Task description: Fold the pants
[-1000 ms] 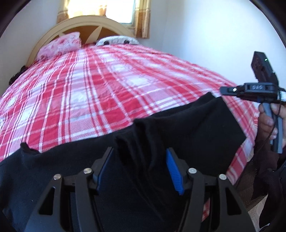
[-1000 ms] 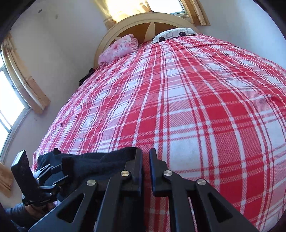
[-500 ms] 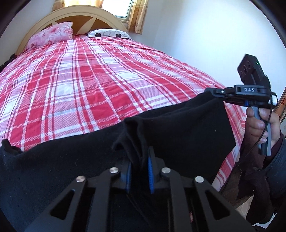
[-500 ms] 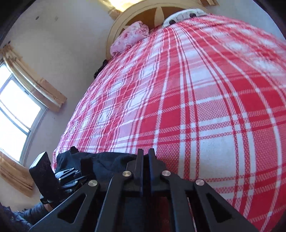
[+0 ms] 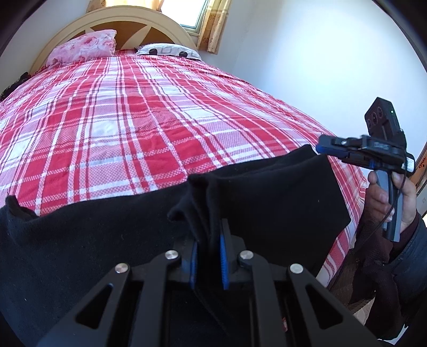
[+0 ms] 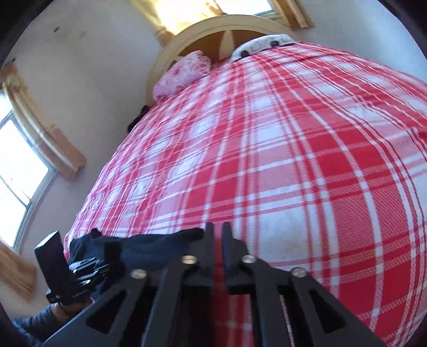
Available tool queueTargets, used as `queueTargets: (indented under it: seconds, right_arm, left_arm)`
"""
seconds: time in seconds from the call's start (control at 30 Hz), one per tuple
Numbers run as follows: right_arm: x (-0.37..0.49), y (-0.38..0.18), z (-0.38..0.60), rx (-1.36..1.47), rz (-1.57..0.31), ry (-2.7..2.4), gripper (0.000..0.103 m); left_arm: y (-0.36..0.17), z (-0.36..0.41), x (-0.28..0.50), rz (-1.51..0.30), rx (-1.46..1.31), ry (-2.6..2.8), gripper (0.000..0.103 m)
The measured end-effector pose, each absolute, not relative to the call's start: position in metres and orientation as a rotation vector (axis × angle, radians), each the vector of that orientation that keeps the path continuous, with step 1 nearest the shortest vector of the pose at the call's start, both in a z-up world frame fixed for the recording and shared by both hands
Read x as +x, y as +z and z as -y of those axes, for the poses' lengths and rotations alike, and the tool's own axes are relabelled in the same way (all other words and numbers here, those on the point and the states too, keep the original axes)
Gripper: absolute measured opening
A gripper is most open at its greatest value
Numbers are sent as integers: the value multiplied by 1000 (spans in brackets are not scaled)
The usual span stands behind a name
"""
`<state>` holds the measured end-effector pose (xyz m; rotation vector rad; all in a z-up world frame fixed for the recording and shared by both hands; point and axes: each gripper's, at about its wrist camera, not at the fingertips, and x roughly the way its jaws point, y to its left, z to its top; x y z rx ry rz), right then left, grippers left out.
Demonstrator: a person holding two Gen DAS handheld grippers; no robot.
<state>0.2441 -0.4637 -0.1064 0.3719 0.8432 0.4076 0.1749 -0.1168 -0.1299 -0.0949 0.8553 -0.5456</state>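
Black pants (image 5: 267,202) lie across the near edge of a bed with a red and white plaid cover (image 5: 133,120). My left gripper (image 5: 209,235) is shut on a raised fold of the pants, which bunches up between its blue pads. My right gripper (image 5: 324,145), held in a hand, hovers at the pants' far right corner. In the right wrist view the right gripper (image 6: 217,235) has its jaws opening, with a narrow gap that shows only plaid cover; the pants (image 6: 149,248) end at its left finger. The left gripper (image 6: 90,264) sits at the lower left.
A pink floral pillow (image 5: 82,50) and a white patterned pillow (image 5: 168,50) lie against the arched headboard (image 5: 138,24). A window with curtains stands behind it, another window (image 6: 16,165) on the left wall. The bed's right edge drops off beside the hand (image 5: 400,197).
The left gripper's jaws closed on the fold of pants and stay shut. The right gripper's fingers, pressed together before, have parted slightly.
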Motion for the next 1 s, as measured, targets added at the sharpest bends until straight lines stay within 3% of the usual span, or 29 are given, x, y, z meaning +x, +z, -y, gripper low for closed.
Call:
queueTargets:
  seconds: [0.07, 0.13, 0.2, 0.3, 0.47, 0.57, 0.63, 0.67, 0.7, 1.0]
  right_arm:
    - [243, -103, 452, 373, -848, 445, 68]
    - [245, -105, 440, 342, -858, 442, 66]
    - [249, -116, 431, 294, -913, 405, 22]
    - [247, -123, 423, 274, -909, 420, 14]
    - [251, -132, 424, 264, -912, 366, 13]
    - [254, -134, 428, 292, -899, 384, 15]
    - [250, -129, 430, 311, -895, 388, 25]
    - [246, -126, 433, 314, -894, 374, 39]
    - [239, -122, 437, 307, -883, 330, 48]
    - [150, -115, 416, 151, -852, 232, 51]
  left_arm:
    - [-129, 116, 174, -852, -96, -544, 15]
    - [-128, 113, 172, -850, -99, -540, 15]
    - [-128, 111, 170, -852, -104, -545, 15]
    - [-127, 108, 166, -845, -96, -540, 15]
    - [-135, 111, 168, -854, -97, -536, 15]
    - [-132, 109, 165, -847, -88, -526, 25]
    - [-130, 104, 163, -840, -89, -505, 36]
    - [-129, 102, 162, -834, -86, -481, 48]
    - [-128, 100, 161, -825, -83, -468, 51]
    - [-131, 100, 146, -801, -1, -420, 63]
